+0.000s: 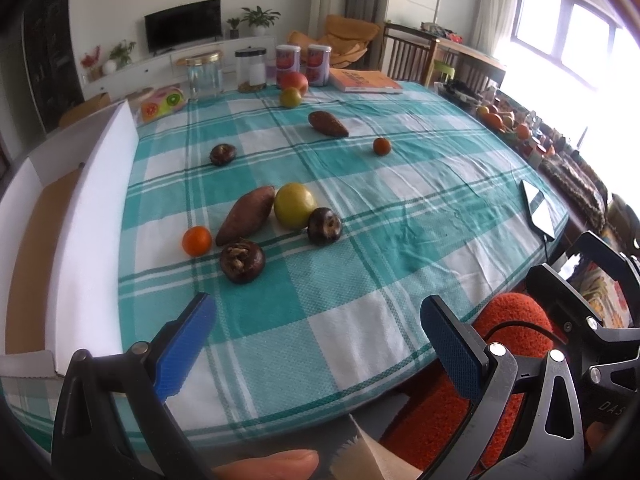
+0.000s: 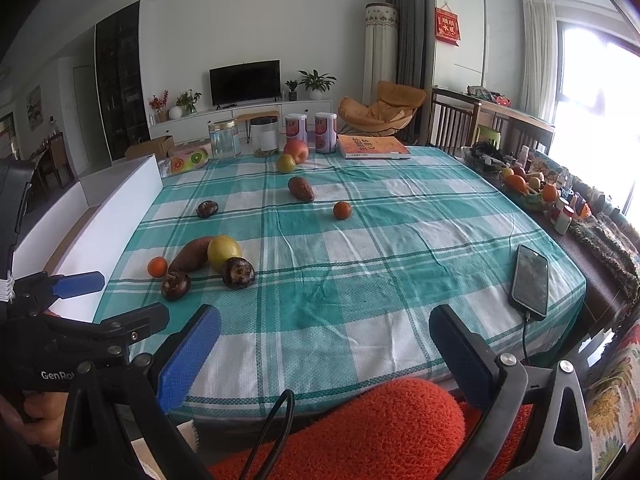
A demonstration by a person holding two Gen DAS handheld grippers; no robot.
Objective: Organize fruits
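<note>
Nearest my lenses, both sets of blue-padded tongs hang over the near edge of the table (image 2: 360,240), holding nothing. My left gripper (image 1: 318,334) is spread wide, and my right gripper (image 2: 324,344) is just as wide, with an orange fuzzy cushion (image 2: 384,420) below it.

Fruit is scattered on the teal checked cloth. Toward the near left corner sits a cluster: a small orange (image 1: 197,241), a long sweet potato (image 1: 246,215), a yellow-green apple (image 1: 295,205) touching it, and two dark round fruits (image 1: 242,261) (image 1: 325,226) in front. Further back lie another dark fruit (image 1: 223,154), a second sweet potato (image 1: 328,124) and a second small orange (image 1: 382,146), well apart. By the far edge, a green apple (image 1: 290,97) sits against a red apple (image 1: 295,81).

Along the left edge stands a white open box (image 1: 100,216). A phone (image 2: 530,280) lies near the right edge.
</note>
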